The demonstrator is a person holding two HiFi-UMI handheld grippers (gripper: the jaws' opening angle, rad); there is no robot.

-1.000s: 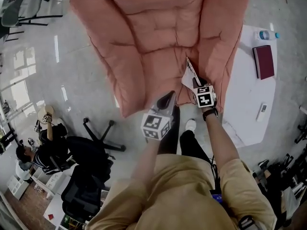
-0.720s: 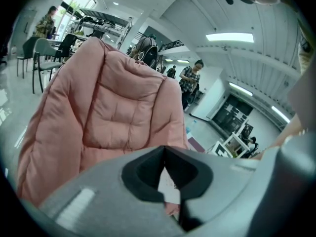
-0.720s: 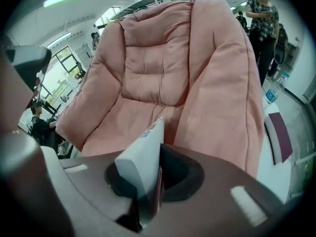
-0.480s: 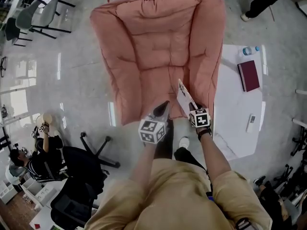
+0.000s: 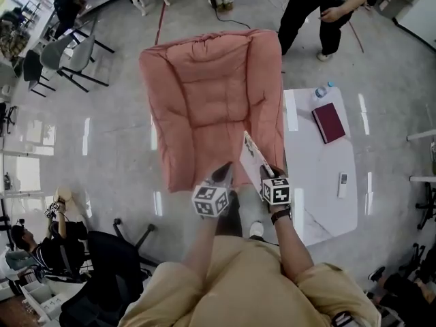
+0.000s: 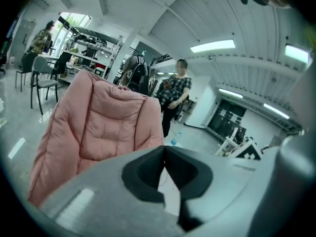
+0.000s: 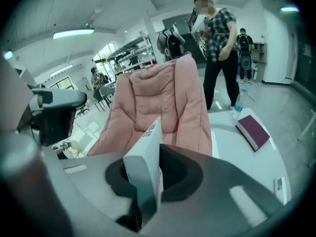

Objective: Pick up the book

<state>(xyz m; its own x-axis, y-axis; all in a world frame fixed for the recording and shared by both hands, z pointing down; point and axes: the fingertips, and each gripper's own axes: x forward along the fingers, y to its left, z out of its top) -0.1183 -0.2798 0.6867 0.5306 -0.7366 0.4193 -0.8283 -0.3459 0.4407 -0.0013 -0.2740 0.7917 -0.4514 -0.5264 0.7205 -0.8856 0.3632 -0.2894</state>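
A thin white book [image 5: 253,160] stands on edge in the air over the front of the pink padded armchair [image 5: 211,94], with my right gripper [image 5: 263,174] shut on its lower end. In the right gripper view the book [image 7: 146,162] fills the gap between the dark jaws, spine towards the camera. My left gripper [image 5: 222,174] hovers just left of it over the chair's front edge; in its own view the gripper [image 6: 164,150] is shut, tips touching, with nothing between them.
A white table [image 5: 306,196] right of the chair carries a maroon book [image 5: 329,122], a water bottle [image 5: 321,90] and a remote [image 5: 343,184]. A person [image 5: 327,12] stands behind the table. A black office chair [image 5: 109,264] and a seated person [image 5: 34,247] are at lower left.
Both grippers have risen away from the chair seat, the right one carrying the white book up. The chair looks smaller and farther below, and a standing person has come into view.
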